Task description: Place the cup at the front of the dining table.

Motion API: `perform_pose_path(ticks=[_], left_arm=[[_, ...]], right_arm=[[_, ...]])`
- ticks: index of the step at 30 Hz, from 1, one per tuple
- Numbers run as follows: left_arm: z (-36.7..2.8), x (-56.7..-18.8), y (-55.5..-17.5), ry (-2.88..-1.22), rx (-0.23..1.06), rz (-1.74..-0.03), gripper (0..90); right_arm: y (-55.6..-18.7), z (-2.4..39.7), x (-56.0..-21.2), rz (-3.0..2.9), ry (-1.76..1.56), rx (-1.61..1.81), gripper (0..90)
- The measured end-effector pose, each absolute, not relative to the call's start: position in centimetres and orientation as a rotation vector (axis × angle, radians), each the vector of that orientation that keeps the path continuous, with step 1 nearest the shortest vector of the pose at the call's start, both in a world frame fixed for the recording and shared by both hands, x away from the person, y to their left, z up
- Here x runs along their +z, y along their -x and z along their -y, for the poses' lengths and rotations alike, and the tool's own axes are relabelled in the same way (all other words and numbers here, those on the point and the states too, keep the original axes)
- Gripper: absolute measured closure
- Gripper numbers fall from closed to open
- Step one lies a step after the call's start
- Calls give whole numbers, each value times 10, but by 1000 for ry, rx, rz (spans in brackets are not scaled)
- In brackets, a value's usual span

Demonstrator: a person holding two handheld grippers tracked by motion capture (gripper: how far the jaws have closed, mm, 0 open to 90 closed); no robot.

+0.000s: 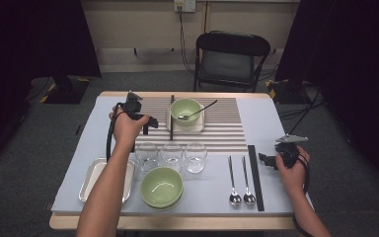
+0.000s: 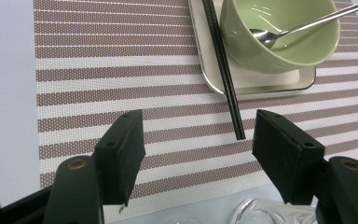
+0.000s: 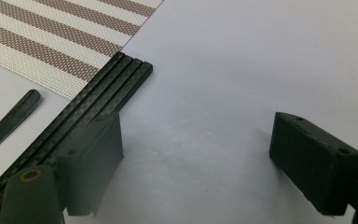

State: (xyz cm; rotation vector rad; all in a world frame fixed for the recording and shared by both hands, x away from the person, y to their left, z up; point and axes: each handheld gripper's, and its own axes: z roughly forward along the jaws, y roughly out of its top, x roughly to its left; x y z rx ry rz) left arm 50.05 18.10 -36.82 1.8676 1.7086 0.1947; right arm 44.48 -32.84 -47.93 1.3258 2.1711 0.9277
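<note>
In the high view my left gripper (image 1: 147, 126) hovers over the left part of the striped placemat (image 1: 227, 129), just left of a pair of black chopsticks (image 1: 171, 117). In the left gripper view its jaws (image 2: 198, 135) stand open with nothing between them, and the near tip of the chopsticks (image 2: 223, 70) ends by the right jaw. Those chopsticks lean on a small tray (image 2: 261, 85) holding a green bowl (image 2: 279, 42) with a spoon (image 2: 303, 25) in it. My right gripper (image 1: 265, 161) (image 3: 196, 140) is open over bare cloth, beside a second set of black chopsticks (image 3: 114, 86) (image 1: 255, 175).
Three clear glasses (image 1: 171, 156) stand in a row in front of the placemat. A metal tray (image 1: 91, 180) lies at the front left, stacked green bowls (image 1: 162, 187) beside it. Two spoons (image 1: 240, 180) lie left of the right chopsticks. A folding chair (image 1: 231, 59) stands behind the table.
</note>
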Motion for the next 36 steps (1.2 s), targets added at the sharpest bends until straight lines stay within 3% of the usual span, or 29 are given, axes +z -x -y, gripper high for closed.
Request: perform_pose_path(ticks=[36], left_arm=[[-197, -370, -487, -1884, 176, -1689, 326]], right_arm=[[-445, 328, -479, -2171, -1325, 928, 162]])
